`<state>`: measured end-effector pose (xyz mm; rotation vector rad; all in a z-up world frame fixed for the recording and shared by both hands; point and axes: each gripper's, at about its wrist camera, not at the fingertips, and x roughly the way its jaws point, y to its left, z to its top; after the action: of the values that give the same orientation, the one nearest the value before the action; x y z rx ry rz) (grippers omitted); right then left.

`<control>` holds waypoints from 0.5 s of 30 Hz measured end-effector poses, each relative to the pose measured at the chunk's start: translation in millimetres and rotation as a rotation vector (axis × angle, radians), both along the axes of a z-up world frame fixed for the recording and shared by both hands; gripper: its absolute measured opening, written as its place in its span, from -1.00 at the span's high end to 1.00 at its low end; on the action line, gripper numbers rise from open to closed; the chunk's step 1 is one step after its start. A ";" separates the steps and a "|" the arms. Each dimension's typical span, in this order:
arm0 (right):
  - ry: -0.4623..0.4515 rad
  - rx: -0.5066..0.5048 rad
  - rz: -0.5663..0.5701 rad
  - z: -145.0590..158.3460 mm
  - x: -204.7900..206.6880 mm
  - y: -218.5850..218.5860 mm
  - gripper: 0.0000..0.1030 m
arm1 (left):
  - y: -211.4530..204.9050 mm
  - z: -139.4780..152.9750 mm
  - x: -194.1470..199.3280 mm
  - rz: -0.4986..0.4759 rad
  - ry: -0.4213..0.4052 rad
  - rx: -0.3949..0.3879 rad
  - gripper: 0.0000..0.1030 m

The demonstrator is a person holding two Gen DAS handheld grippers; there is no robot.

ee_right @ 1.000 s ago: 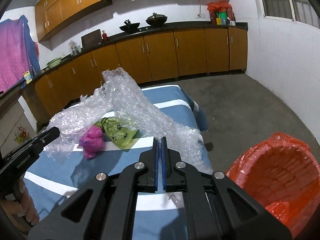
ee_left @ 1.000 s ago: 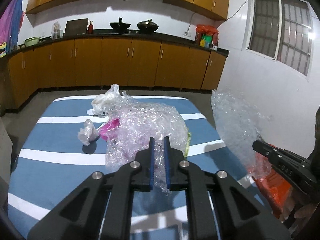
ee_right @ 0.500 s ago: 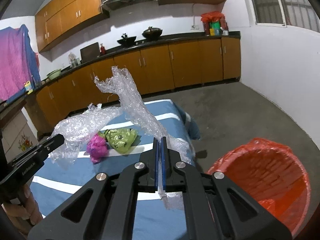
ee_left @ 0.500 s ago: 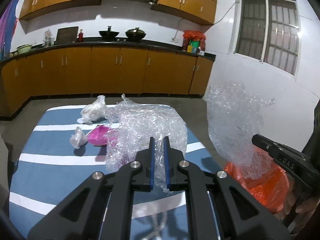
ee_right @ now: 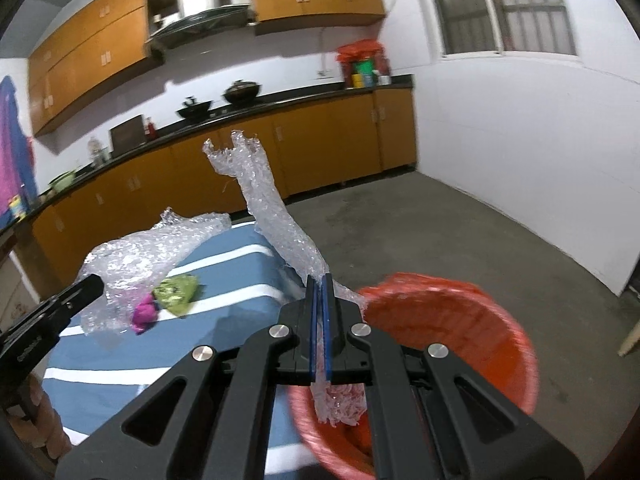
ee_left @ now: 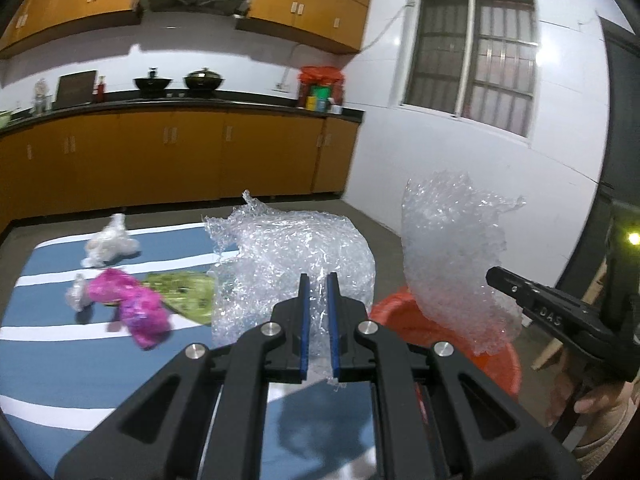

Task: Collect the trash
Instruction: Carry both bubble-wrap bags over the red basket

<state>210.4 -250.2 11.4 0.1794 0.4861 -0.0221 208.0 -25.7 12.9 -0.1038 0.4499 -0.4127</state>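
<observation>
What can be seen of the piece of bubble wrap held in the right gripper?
The bubble wrap is a clear, crinkled plastic sheet, twisted into a long strip with a ragged forked top. The right gripper is shut on it near its lower end, so most of it stands upward, leaning left, while a short tail hangs below the fingers over the orange bin. Nothing else visibly touches it.

orange bin [ee_right: 460, 320]: rim blurred | near edge behind right tool [ee_right: 319, 292]
</observation>
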 end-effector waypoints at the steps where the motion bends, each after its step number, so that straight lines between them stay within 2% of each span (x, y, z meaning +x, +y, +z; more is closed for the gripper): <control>1: 0.003 0.000 -0.019 -0.4 -3.6 -7.8 0.94 | -6.3 0.0 -1.5 -0.014 0.000 -0.002 0.82; 15: 0.032 0.036 -0.152 -14.2 -31.0 -66.1 0.94 | -99.3 -16.9 -12.7 -0.202 0.040 -0.002 0.82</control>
<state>179.4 -316.3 -2.8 0.2515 0.5044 -0.1645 195.4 -125.0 -4.0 -0.0688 0.5014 -0.6102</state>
